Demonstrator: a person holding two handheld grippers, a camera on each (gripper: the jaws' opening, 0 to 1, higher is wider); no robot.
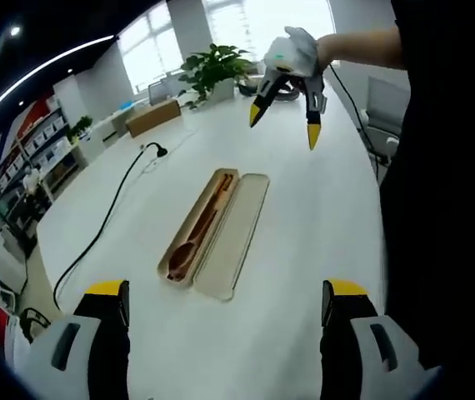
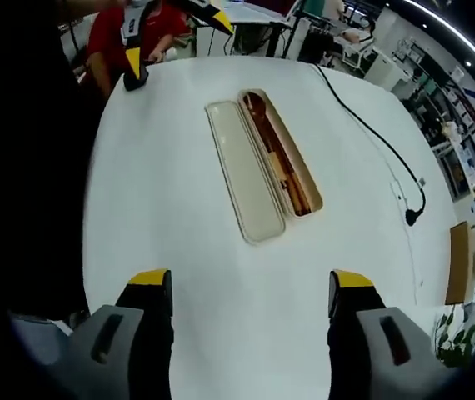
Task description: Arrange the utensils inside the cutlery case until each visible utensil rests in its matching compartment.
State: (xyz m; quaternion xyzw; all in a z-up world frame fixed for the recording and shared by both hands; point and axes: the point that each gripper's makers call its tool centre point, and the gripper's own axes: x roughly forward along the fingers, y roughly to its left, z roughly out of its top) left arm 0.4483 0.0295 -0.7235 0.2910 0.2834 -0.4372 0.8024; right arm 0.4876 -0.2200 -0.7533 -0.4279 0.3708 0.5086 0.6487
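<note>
Both wide open and holding nothing, the left gripper (image 1: 225,304) and right gripper (image 2: 252,292) hang above the open cutlery case (image 2: 262,167).

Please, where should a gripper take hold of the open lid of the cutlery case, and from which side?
Likely the lid is best taken at its free long edge, from the side away from the tray. It lies flat and empty, so the gripper can pinch the thin raised rim from above.

utensils (image 2: 277,158) overlap in case (image 2: 300,171) — types unclear | cable (image 1: 104,225) end cut off
</note>
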